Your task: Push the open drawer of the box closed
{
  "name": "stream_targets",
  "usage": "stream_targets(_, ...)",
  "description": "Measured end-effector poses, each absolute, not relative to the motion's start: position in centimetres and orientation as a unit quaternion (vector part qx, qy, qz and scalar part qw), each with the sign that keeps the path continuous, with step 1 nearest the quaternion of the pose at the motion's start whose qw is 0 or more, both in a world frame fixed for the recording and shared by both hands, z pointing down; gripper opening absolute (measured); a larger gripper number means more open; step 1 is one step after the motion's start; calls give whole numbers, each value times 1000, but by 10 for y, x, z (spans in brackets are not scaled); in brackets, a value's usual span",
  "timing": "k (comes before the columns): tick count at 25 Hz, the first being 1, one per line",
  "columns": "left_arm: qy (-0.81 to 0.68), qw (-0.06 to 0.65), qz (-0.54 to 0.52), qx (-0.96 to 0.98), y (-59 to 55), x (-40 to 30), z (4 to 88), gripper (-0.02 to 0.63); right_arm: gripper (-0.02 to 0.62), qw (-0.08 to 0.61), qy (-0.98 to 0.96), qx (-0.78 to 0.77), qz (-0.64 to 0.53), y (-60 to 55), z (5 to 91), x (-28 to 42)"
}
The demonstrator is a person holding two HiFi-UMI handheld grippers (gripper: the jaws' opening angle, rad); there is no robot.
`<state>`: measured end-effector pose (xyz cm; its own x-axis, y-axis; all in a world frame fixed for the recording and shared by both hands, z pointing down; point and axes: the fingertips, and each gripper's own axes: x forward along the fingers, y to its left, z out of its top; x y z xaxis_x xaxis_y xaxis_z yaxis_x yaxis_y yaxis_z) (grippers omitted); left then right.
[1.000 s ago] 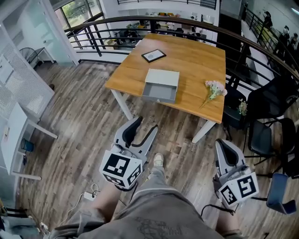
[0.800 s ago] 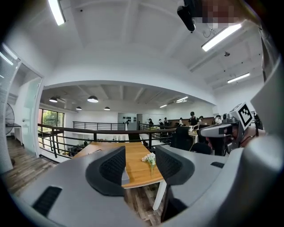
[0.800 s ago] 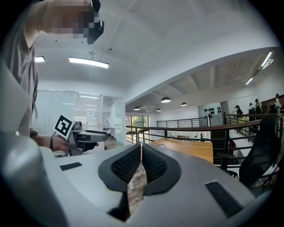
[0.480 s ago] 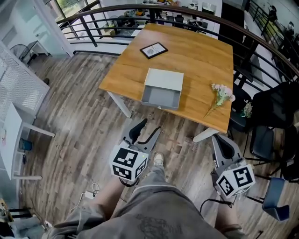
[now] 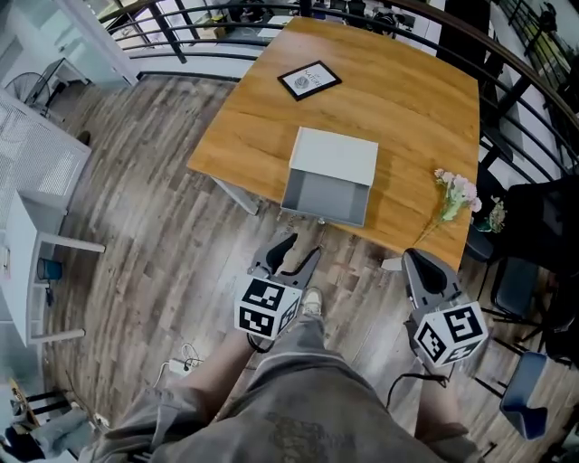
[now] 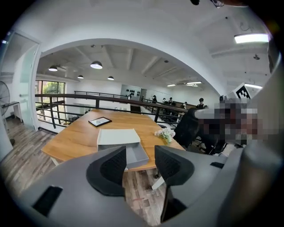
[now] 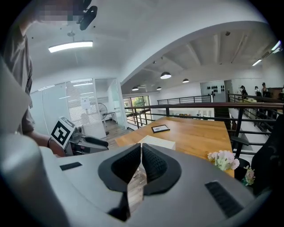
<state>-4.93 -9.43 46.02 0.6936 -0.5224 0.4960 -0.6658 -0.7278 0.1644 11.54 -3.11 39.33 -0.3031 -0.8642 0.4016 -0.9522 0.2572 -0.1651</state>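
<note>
A grey box point(image 5: 335, 155) rests on the wooden table point(image 5: 244, 127), its drawer point(image 5: 325, 198) pulled out over the near edge toward me. Both grippers hang over the floor, short of the table. My left gripper point(image 5: 298, 252) is open with nothing between its fingers, just in front of and below the drawer. My right gripper point(image 5: 420, 265) is shut and empty, off to the drawer's right. In the left gripper view the box point(image 6: 117, 136) and drawer point(image 6: 136, 156) show past the open jaws of the left gripper point(image 6: 140, 163). The right gripper view shows the box point(image 7: 158, 142) beyond the right gripper point(image 7: 141, 156).
A framed picture point(image 5: 309, 80) lies at the table's far side and a bunch of flowers point(image 5: 455, 191) at its right edge. Dark chairs point(image 5: 536, 226) stand to the right, a railing point(image 5: 190, 23) runs behind, and a white desk point(image 5: 32, 271) stands at left. My legs fill the bottom.
I have stepped toward the table: box and drawer now sit lower and larger in the head view. Both grippers have come nearer the table edge. The drawer stays open.
</note>
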Motion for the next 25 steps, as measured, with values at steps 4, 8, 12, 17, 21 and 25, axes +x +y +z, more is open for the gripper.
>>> stream_targets(4,-324,180,244,896,-117,-45,497,216,35,115,-791,564,209,-67,412,110)
stream_targets(8,-313,202,273,887,-133,-46,532,216,35,128,-792,552,227,-98,428,100)
stream_targets(12,-307,260,280,871,-141,-42,566,216,35,145,-793,545,231,-119,441,96)
stream_targets(17,-295,267,300,867,-147,-35,585,216,35,153,-796,541,225,-137,438,97)
stream_targets(21,-295,272,316,860,-148,-31,605,216,35,165,-795,540,222,-143,439,105)
stream_targets(25,-306,286,326,847,-155,-27,622,201,35,167,-795,538,227,-149,445,114)
